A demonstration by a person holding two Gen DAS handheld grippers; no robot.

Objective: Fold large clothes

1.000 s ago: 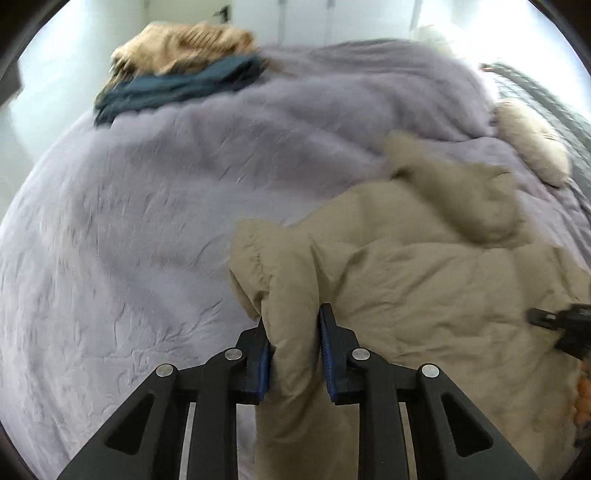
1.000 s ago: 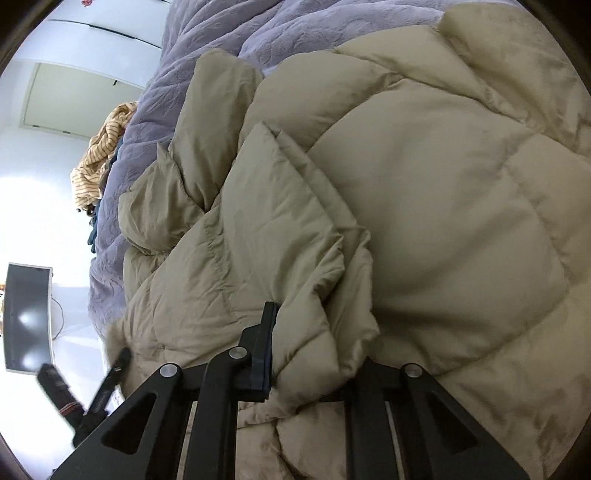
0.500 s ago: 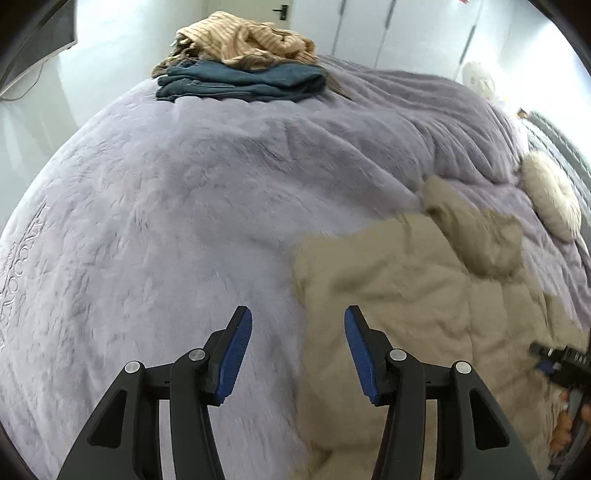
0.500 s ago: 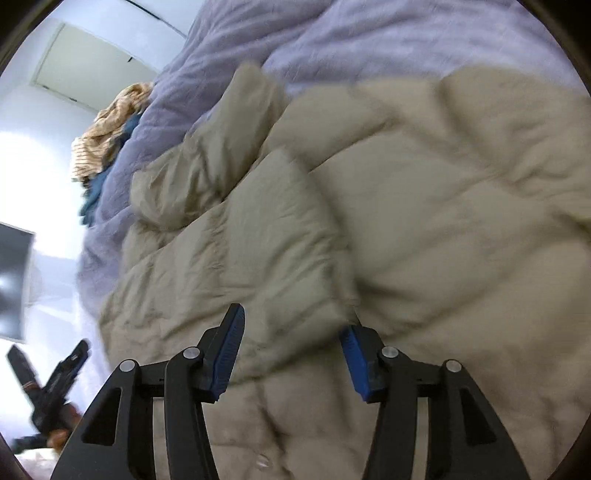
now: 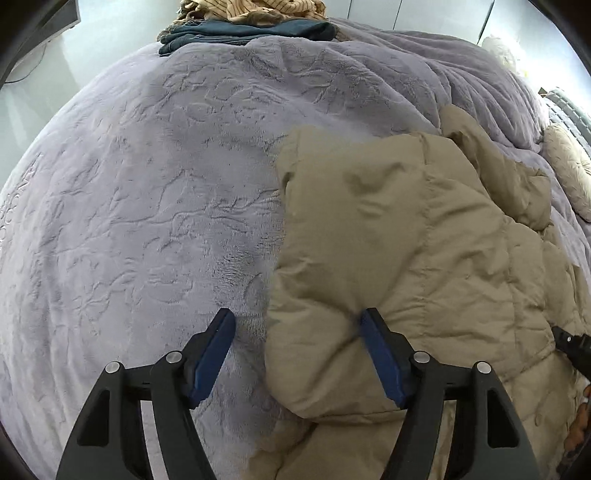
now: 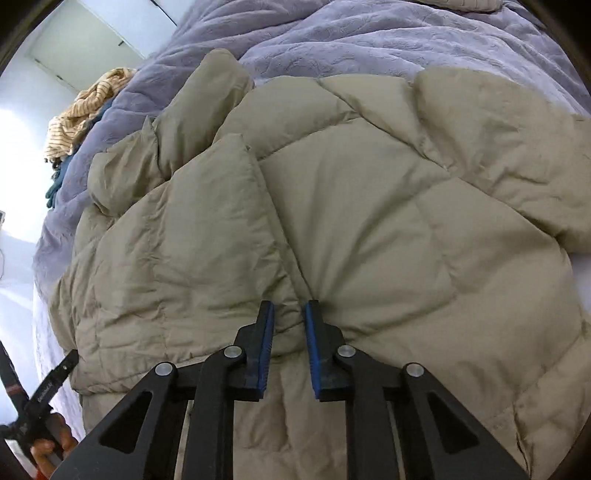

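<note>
A beige puffer jacket (image 5: 424, 258) lies on the purple bedspread (image 5: 147, 184), one side folded over its body. My left gripper (image 5: 299, 332) points down at the folded edge. Its jaws are opening, and the fold sits loose between them with only the right finger resting on the cloth. In the right wrist view the jacket (image 6: 388, 221) fills the frame. My right gripper (image 6: 290, 321) is closing, and its blue pads pinch a small ridge of cloth at a seam, with creases radiating from it. The left gripper (image 6: 48, 384) and a hand (image 6: 51, 446) show at the lower left.
A pile of clothes, striped tan over dark teal (image 5: 251, 18), sits at the far edge of the bed, and also shows as the pile (image 6: 81, 110) in the right wrist view. A cream cushion (image 5: 569, 166) lies at the right. White floor and doors lie beyond the bed.
My left gripper let go of the jacket's edge, opened and came down over the fold. My right gripper released its bunch, opened, then narrowed again on a seam ridge. The jacket now lies flatter.
</note>
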